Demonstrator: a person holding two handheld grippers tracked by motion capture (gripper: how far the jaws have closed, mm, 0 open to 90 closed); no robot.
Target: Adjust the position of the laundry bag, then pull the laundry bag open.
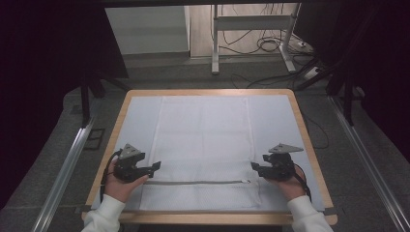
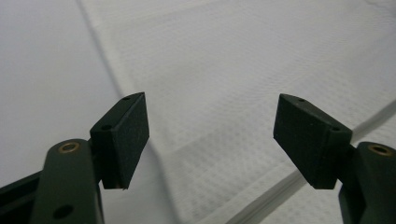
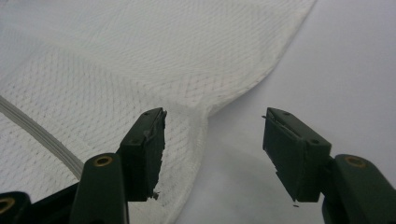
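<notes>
Here, both claws (image 1: 155, 166) (image 1: 255, 166) wide at mesh bag (image 1: 203, 140) edges

Mesh bag (image 3: 116, 70) cropped (top edge).

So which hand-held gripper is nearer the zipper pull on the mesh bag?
Right. The right hand-held gripper sits just beside the zipper pull at the zipper's right end; the left hand-held gripper is at the opposite end of the mesh bag.

Lab: black curtains (image 1: 43, 58), floor cables (image 1: 270, 46), rig frame (image 1: 251, 21).
</notes>
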